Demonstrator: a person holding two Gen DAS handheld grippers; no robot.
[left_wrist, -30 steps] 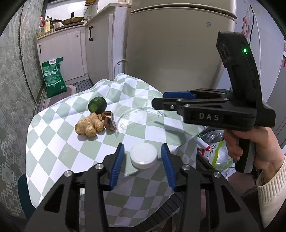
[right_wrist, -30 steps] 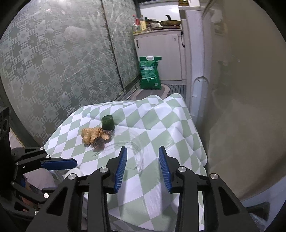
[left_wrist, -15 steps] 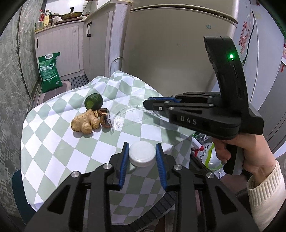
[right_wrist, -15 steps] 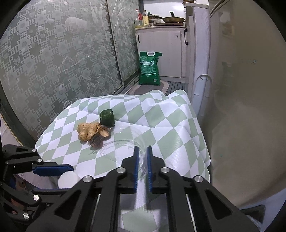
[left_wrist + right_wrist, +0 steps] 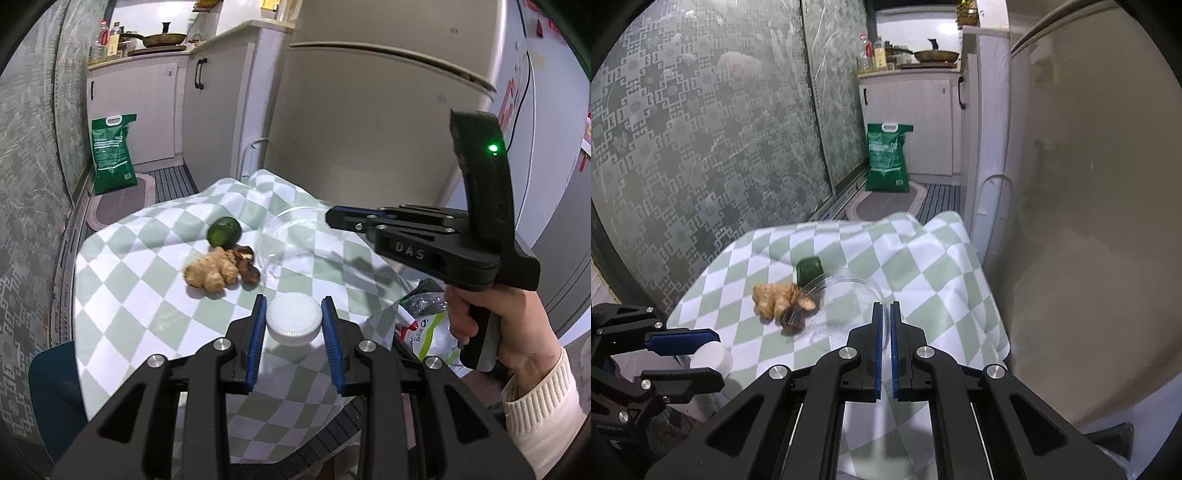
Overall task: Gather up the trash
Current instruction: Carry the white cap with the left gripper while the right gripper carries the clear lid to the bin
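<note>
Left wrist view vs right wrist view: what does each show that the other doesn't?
Left wrist only: the hand holding the right gripper, a trash bag beside the table edge, and the white cap seen whole between the left gripper's pads.

Right wrist only: the patterned glass panels, and the right gripper shut on the clear cup's rim.

Both: checked tablecloth, ginger, green fruit, mushroom, clear cup, green sack, fridge.

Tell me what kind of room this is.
Most likely a small home kitchen: a tall refrigerator stands beside the cloth-covered table, a frying pan sits on the far counter above white cabinets, and ginger lies on the cloth.
</note>
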